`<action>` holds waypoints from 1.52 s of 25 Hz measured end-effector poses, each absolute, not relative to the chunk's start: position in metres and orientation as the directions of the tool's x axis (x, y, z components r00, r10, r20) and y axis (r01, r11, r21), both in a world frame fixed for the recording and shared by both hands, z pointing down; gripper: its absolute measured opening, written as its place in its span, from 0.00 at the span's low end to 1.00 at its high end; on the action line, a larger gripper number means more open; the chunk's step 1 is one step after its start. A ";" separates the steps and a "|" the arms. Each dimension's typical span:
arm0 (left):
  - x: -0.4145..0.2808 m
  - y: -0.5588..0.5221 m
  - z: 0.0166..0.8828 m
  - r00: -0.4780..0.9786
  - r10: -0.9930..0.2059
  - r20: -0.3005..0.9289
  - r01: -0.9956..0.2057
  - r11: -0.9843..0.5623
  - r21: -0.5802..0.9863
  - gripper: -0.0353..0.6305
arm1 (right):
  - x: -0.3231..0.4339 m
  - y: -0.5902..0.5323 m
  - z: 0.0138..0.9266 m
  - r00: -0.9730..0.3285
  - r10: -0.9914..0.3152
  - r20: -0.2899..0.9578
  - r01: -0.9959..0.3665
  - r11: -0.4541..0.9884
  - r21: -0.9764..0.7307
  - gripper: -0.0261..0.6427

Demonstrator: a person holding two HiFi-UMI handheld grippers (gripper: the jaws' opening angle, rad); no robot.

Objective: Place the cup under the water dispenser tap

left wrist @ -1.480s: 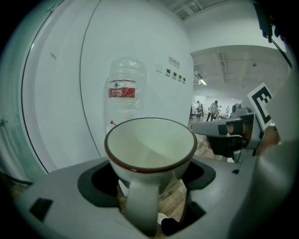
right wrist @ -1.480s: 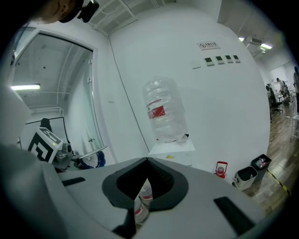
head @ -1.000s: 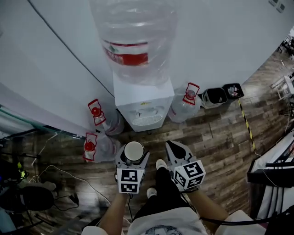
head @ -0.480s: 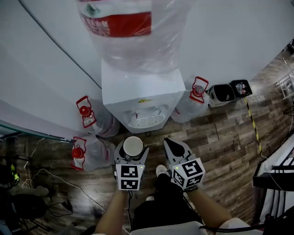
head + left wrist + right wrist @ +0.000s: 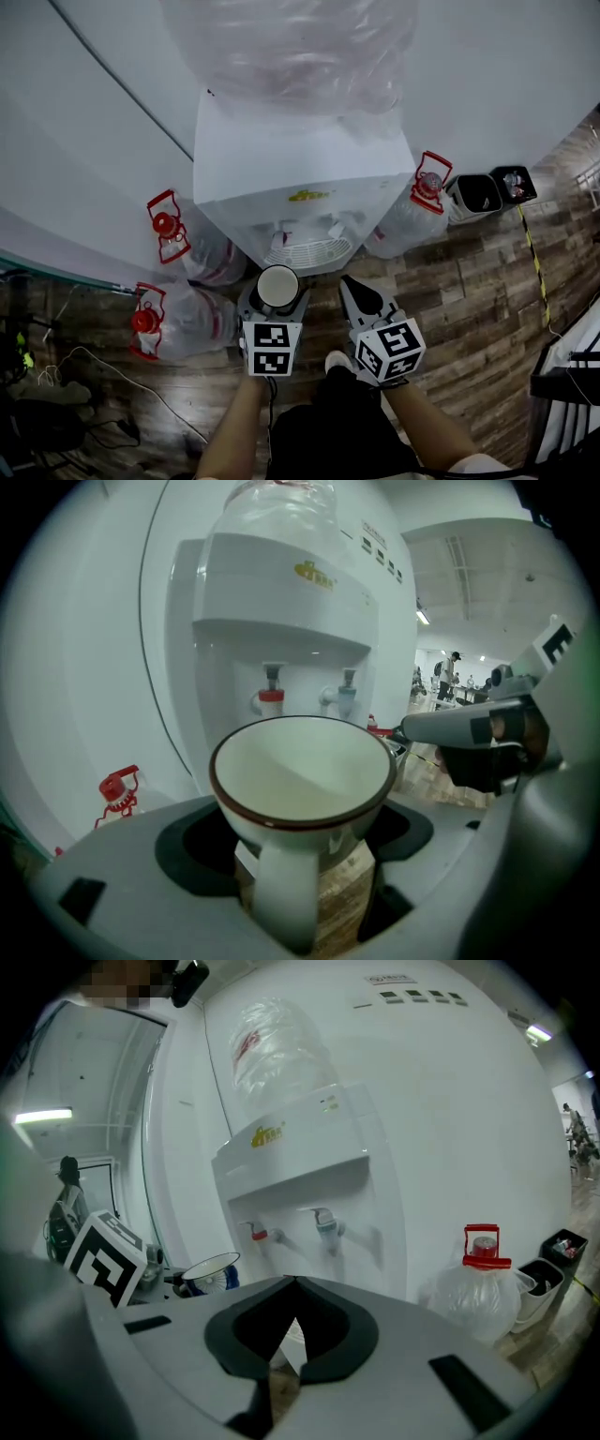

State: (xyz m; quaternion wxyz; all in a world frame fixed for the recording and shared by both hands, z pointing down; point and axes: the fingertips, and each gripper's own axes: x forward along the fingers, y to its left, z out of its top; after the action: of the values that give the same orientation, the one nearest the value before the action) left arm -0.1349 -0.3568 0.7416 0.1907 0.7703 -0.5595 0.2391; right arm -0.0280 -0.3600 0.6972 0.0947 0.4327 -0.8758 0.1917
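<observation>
A white cup with a dark rim sits upright and empty between the jaws of my left gripper, which is shut on it. In the left gripper view the cup fills the foreground with its handle toward the camera. Just beyond it stands the white water dispenser, with a red tap and a blue tap over a grille tray. My right gripper hangs beside the left one, shut with nothing in it. The right gripper view shows the cup at left, short of the taps.
A large clear bottle tops the dispenser. Spare water jugs with red caps stand on the wooden floor to its left, another jug to its right. Two small bins line the white wall further right. Cables trail at far left.
I have stepped closer: the dispenser looms larger and nearer the grippers. The left gripper still carries the cup, now almost at the tray's edge. The right gripper stays shut beside it.
</observation>
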 end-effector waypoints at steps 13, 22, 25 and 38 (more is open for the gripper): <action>-0.135 -0.399 0.800 0.240 -0.767 0.596 -0.953 -0.302 -0.004 0.70 | -0.026 -0.380 0.741 -0.615 -0.717 0.327 -0.788 0.567 -0.240 0.07; -0.138 -0.422 0.824 0.225 -0.765 0.604 -0.965 -0.262 0.028 0.70 | -0.024 -0.391 0.756 -0.617 -0.716 0.327 -0.787 0.569 -0.239 0.07; -0.139 -0.429 0.829 0.214 -0.772 0.598 -0.966 -0.257 0.014 0.70 | -0.024 -0.392 0.763 -0.615 -0.715 0.333 -0.788 0.568 -0.238 0.07; -0.148 -0.445 0.844 0.121 -0.790 0.601 -0.989 -0.150 0.002 0.70 | -0.013 -0.398 0.760 -0.598 -0.737 0.316 -0.801 0.537 -0.263 0.07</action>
State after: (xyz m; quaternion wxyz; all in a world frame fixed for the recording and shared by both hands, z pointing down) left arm -0.1480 -0.4449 0.8444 0.2070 0.7194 -0.6182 0.2395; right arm -0.0131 -0.3984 0.7598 0.0837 0.4407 -0.8726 0.1932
